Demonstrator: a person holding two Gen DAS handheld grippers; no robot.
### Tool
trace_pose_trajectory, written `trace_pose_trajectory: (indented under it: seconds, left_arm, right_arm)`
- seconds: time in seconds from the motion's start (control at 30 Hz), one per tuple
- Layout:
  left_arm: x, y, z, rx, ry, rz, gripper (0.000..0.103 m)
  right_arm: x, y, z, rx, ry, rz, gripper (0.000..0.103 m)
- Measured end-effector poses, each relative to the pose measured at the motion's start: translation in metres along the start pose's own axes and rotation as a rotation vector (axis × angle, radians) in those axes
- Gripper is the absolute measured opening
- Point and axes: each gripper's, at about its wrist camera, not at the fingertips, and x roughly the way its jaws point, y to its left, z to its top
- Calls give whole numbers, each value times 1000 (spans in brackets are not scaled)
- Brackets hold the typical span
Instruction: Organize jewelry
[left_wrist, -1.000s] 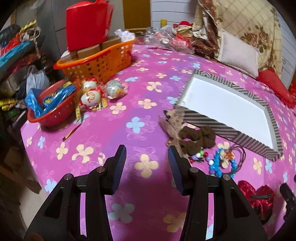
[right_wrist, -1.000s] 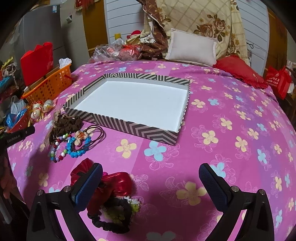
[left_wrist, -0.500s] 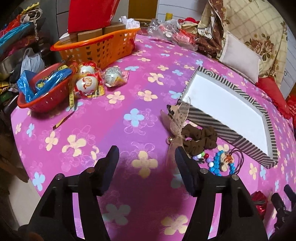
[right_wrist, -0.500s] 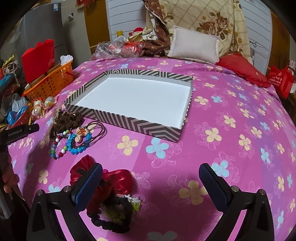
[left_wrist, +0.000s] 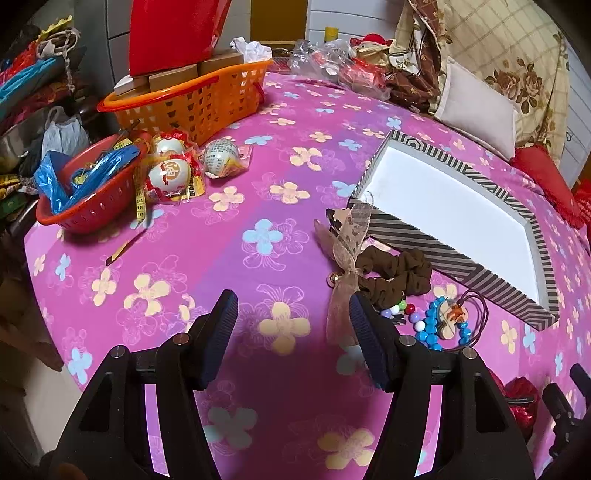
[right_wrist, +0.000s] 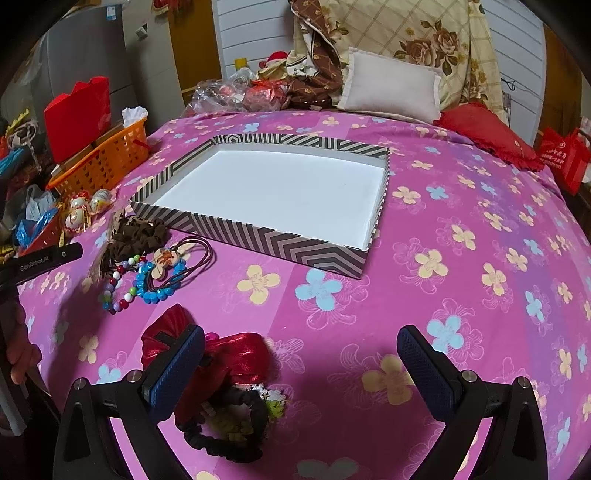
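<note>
**Both grippers wide apart above the bedspread, jewelry lying loose beside the box**

From my left wrist camera I see the left gripper (left_wrist: 291, 314) with its jaws spread and nothing between them but the pink flowered bedspread (left_wrist: 229, 258). The sheer beige ribbon bow (left_wrist: 345, 254) trails down just beside my right-hand finger; I cannot tell whether it touches the pad. Just beyond that finger lies the brown scrunchie (left_wrist: 397, 271), and next to it the multicoloured bead bracelet (left_wrist: 400, 312) and the blue bead bracelet (left_wrist: 428, 328) with a wooden-charm hair tie (left_wrist: 456, 314) on top. All of these sit near the front wall of the striped box (left_wrist: 424, 236), whose white inside holds nothing.

On my right wrist camera the right gripper (right_wrist: 301, 362) also stands wide, clamped on nothing. Its left finger hangs over the red satin scrunchie (right_wrist: 236, 358), and a black scrunchie with small flowers (right_wrist: 236, 424) lies just nearer to me. The striped box (right_wrist: 280, 240) sits well ahead, in the middle of the bedspread.
</note>
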Motion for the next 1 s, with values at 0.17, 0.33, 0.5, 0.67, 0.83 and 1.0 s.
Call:
trace_pose_trajectory:
  seconds: [0.17,0.33,0.5,0.67,0.83,1.0]
  left_arm:
    - [2,-1,1,1,4,4,63]
    - [2,0,1,-1,7,4,63]
    - [5,0,1,-8,14,5,63]
    - [5,0,1,-8,14,3,63]
    - [5,-2,1,-8,19,2,63]
    - [6,-3,1,-7,19,3,63]
  right_arm:
    - [0,0,0,0,3,3,103]
    - [2,0,-2,2,9,7,103]
    - [2,0,-2,4,10,7,103]
    - [4,-1,-2,11,17,13,103]
    - [5,-1,-2,13,19,13,103]
    - [4,-1,-2,13,20,14,103]
